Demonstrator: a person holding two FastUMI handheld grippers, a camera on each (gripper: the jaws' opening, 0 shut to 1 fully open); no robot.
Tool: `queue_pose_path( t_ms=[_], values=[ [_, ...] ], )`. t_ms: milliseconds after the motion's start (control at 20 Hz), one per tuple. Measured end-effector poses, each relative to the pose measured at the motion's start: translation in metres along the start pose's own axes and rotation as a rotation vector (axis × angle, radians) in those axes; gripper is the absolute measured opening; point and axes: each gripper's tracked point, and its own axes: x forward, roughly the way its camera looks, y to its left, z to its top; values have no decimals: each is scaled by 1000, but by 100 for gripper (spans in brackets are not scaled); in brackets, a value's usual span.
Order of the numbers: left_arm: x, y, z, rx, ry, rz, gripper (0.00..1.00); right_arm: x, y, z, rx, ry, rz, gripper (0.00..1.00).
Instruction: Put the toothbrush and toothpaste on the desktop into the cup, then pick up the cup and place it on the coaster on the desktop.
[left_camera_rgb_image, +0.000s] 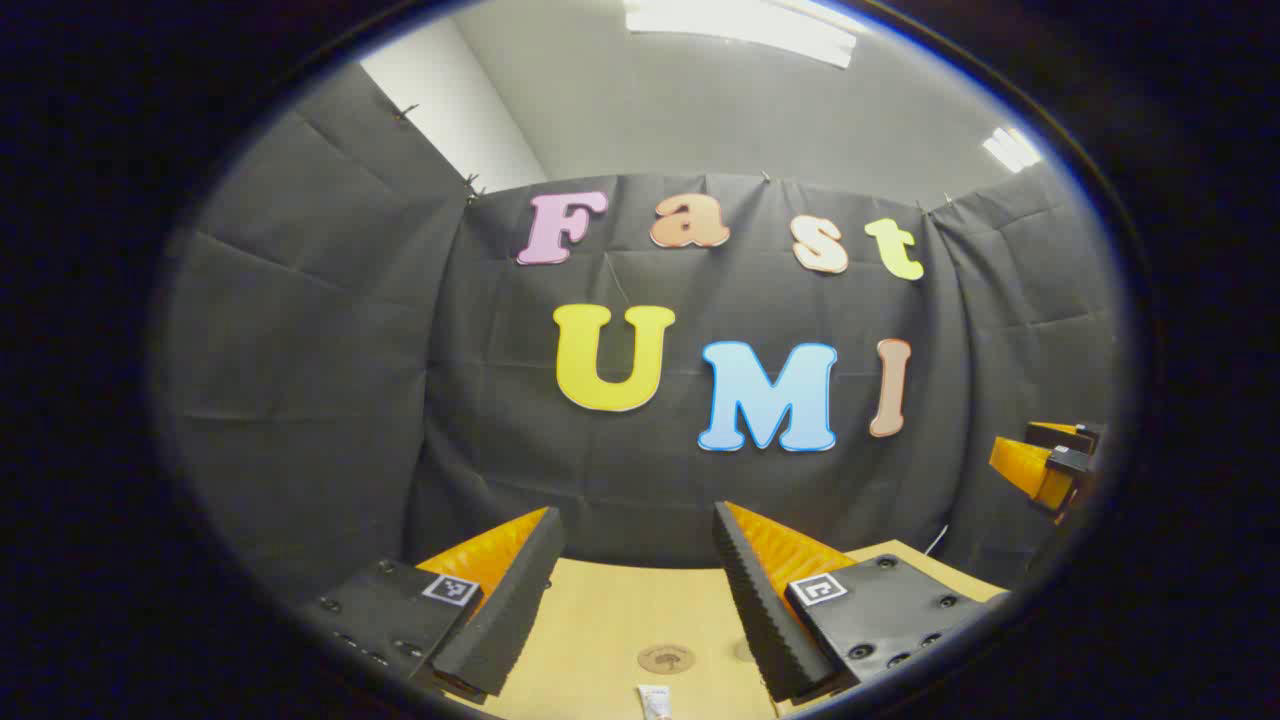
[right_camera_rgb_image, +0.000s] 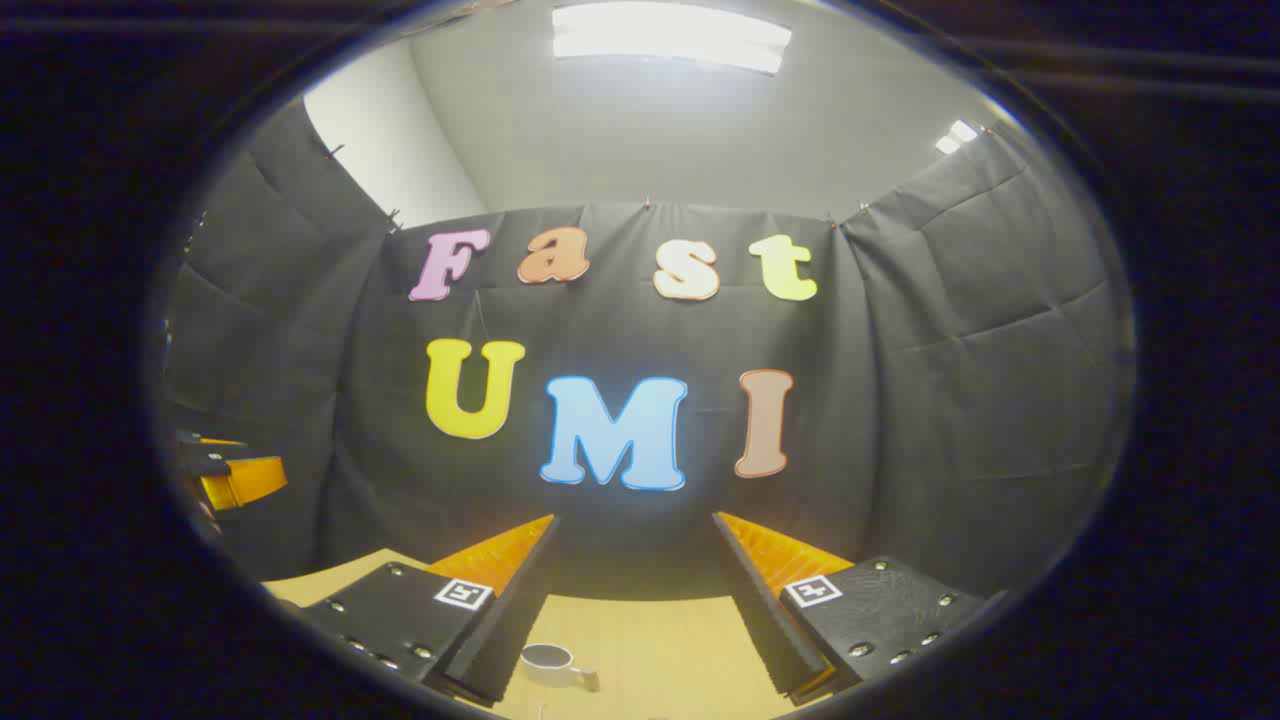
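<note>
In the left gripper view my left gripper (left_camera_rgb_image: 636, 520) is held above the wooden desktop (left_camera_rgb_image: 600, 620), open, with nothing between its fingers. Below the gap lies the round brown coaster (left_camera_rgb_image: 665, 658), and the top of a white toothpaste tube (left_camera_rgb_image: 655, 702) pokes in at the bottom edge. In the right gripper view my right gripper (right_camera_rgb_image: 635, 520) is also open and holds nothing. A white cup (right_camera_rgb_image: 553, 663) with a handle stands upright on the desktop (right_camera_rgb_image: 650, 640), just right of the left finger (right_camera_rgb_image: 500, 620).
The black cloth wall closes off the far side of the table. The right gripper (left_camera_rgb_image: 1045, 465) shows orange at the far right of the left gripper view. The left gripper (right_camera_rgb_image: 235, 478) shows at the far left of the right gripper view.
</note>
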Motion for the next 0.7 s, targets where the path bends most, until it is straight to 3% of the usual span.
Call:
queue_pose_path(
  t_ms=[350, 650, 700],
  values=[
    [25, -32, -6, 3, 11, -52, 96, 21, 22, -22, 21, 67, 52, 90],
    [38, -1, -22, 81, 71, -1, 96, 27, 29, -46, 39, 138, 51, 90],
    [38, 3, -24, 83, 81, 0, 92, 28, 31, -49, 41, 152, 53, 90]
  ],
)
